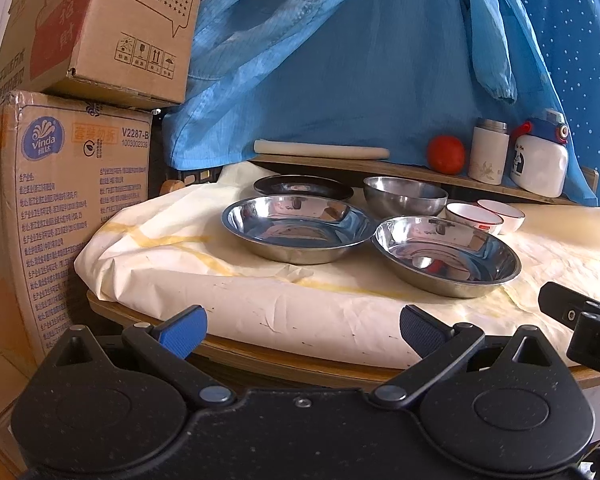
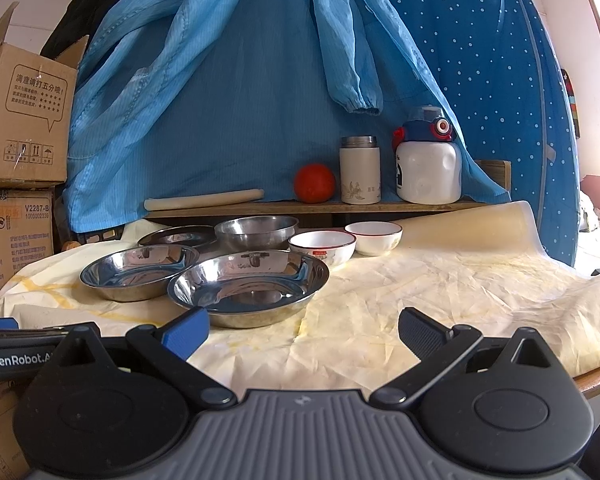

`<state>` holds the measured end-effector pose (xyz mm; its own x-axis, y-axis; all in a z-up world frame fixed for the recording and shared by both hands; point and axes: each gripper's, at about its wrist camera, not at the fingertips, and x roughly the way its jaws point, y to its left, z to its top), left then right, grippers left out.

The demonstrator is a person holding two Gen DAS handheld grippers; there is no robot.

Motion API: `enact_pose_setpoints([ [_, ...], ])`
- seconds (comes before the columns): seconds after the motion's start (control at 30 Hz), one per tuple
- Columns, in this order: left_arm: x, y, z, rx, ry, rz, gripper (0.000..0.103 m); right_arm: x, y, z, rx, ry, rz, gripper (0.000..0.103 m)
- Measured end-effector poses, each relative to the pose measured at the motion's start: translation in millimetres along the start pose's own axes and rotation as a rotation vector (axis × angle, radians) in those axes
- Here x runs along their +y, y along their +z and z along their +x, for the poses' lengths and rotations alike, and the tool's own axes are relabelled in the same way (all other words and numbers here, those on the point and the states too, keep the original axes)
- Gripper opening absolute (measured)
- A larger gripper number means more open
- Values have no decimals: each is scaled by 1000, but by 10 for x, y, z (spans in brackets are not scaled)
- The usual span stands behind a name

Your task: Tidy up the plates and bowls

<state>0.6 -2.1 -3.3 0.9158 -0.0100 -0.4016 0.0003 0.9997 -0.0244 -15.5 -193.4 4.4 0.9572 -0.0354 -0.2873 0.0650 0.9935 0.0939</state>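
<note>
I see both grippers, left gripper and right gripper, released and empty; ahead of the fingers, the dark plate is half hidden behind 1 steel dish.

Behind the table with its creased cream cloth you have a wooden shelf. On it, from left to right, lie a pale rolled sheet, a red tomato, a cream flask with a metal lid, and a white bottle with a blue cap. Blue garments hang behind them, and a dotted blue curtain falls at the far right. At your left, two cardboard boxes sit stacked.
</note>
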Motion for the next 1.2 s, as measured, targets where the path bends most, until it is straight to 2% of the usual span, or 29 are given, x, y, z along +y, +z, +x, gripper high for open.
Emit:
enact_pose_setpoints([
  [1.2,-4,5,-11,2,-1,10,102,-5,7,-4,1,1,-2,103],
])
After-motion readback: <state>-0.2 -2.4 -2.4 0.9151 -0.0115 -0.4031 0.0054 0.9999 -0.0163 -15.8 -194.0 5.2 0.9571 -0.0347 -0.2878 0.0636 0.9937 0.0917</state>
